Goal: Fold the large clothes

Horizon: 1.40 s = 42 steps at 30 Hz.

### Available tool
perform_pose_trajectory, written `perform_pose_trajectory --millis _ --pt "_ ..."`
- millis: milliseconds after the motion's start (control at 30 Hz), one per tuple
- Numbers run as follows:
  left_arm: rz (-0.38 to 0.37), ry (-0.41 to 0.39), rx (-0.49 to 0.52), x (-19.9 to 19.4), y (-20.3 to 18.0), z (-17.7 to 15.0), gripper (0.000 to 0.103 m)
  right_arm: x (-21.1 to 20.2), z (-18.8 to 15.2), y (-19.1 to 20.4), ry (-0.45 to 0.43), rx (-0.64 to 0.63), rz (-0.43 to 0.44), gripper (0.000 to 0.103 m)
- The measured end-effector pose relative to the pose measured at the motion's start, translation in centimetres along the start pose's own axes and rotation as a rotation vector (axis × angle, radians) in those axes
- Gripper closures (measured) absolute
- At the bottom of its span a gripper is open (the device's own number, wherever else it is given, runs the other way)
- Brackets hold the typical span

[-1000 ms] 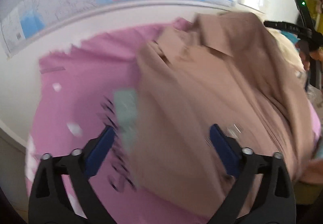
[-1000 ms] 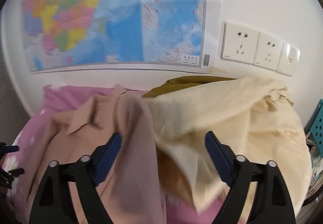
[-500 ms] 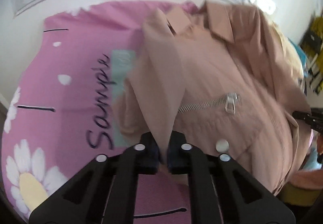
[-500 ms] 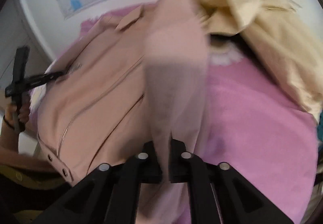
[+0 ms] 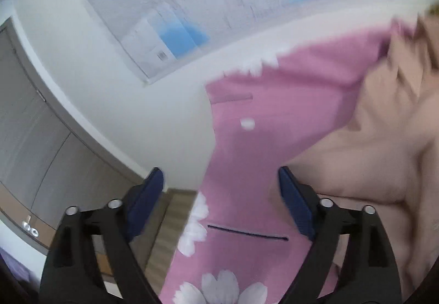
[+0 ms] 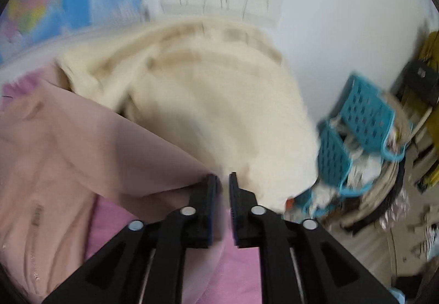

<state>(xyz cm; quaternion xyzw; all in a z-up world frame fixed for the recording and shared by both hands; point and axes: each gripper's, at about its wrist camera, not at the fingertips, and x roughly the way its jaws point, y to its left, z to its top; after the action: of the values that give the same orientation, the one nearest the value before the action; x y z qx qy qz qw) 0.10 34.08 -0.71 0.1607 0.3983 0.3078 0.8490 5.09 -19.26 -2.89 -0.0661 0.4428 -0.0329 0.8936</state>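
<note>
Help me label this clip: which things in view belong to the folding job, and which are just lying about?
Job:
dusty-pink zip jacket
pink flowered sheet
left gripper
right gripper

Lying about:
cream fabric heap
teal plastic baskets
wall map

We log dusty-pink jacket [image 6: 68, 156]: spread on pink flowered sheet, creased, metal zipper visible along front at lower left of right wrist view. One fold of its fabric runs up between right tongs [image 6: 224, 189], nearly closed on it. In left wrist view, jacket [image 5: 384, 156] lies at right, blurred, collar end toward wall. Cream garment [image 6: 208, 90] heaped behind jacket, touching it.
</note>
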Motion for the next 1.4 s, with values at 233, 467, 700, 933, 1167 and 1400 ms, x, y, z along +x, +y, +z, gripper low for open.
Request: perform_pose_trajectory --millis 233,467,700,933,1167,1400 --pt "-0.610 0.103 -0.263 -0.9 2.2 -6.1 0.014 -5.3 -3.4 2.7 -0.164 0.014 0.116 0.040" --pt "-0.720 0.179 -0.222 -0.7 -3.4 -8.5 0.031 -11.6 -9.5 18.7 -0.176 -0.456 0.696 0.029" --pt "-0.600 0.103 -0.296 -1.3 -1.5 -6.7 0.100 -11.6 -16.4 32.8 -0.074 -0.810 0.827 0.023" --pt "-0.124 -0.042 -0.429 -5.0 9.2 -4.6 0.049 -8.8 -14.4 31.8 -0.013 -0.712 0.779 0.099" --pt "-0.341 -0.163 -0.341 -10.1 9.4 -7.9 0.030 -7.0 -8.9 24.7 -0.032 -0.382 0.900 0.100" --pt "-0.921 -0.130 -0.018 -13.1 -5.3 -12.1 0.028 -5.5 -6.9 21.8 -0.006 -0.175 1.006 0.100"
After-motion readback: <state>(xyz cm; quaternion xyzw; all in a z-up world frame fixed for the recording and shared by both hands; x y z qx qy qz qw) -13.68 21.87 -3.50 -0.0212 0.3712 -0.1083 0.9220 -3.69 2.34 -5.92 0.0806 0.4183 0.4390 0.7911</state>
